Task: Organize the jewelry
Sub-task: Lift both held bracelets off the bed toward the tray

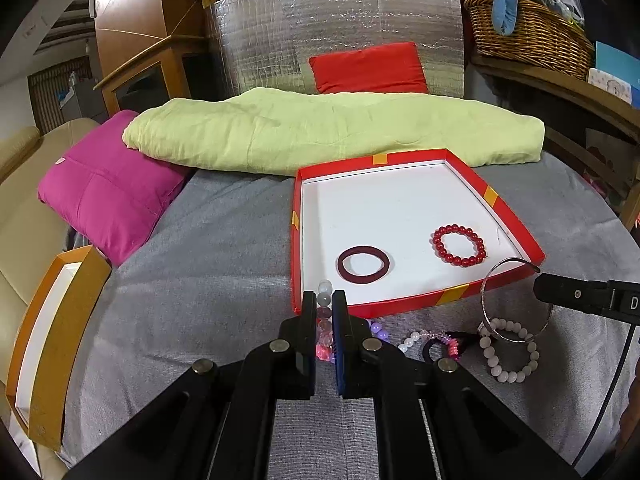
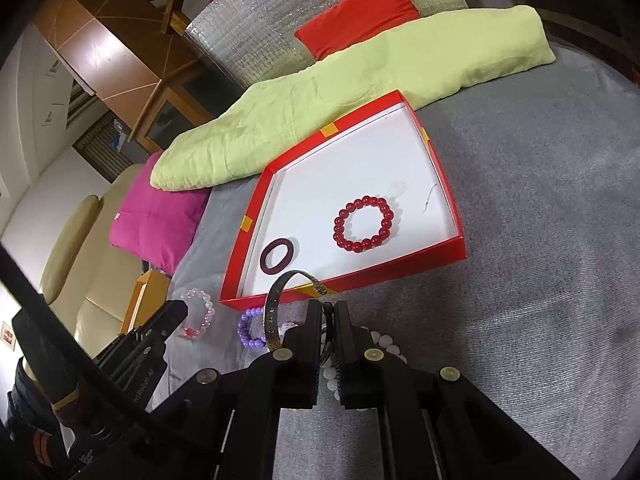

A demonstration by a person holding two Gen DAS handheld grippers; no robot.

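Observation:
A red box [image 1: 412,306] with a white floor lies on the grey cloth. It holds a dark red hair ring [image 1: 363,264] and a red bead bracelet [image 1: 459,244]. My left gripper [image 1: 324,298] is just in front of the box's near left corner, shut on a pink-and-clear bead bracelet [image 1: 325,314]. At the right, my right gripper [image 1: 538,282] is shut on a thin metal bangle [image 1: 486,292] over the box's near right corner. The right wrist view shows the right gripper [image 2: 327,306] pinching the bangle [image 2: 272,320], with the box [image 2: 440,252] beyond it.
Loose on the cloth lie a purple bead bracelet [image 1: 379,330], a white bead bracelet [image 1: 510,354] and a black hair tie [image 1: 436,346]. An orange box lid [image 1: 52,340] lies at the left. A green blanket [image 1: 320,128] and a magenta cushion [image 1: 108,188] lie behind.

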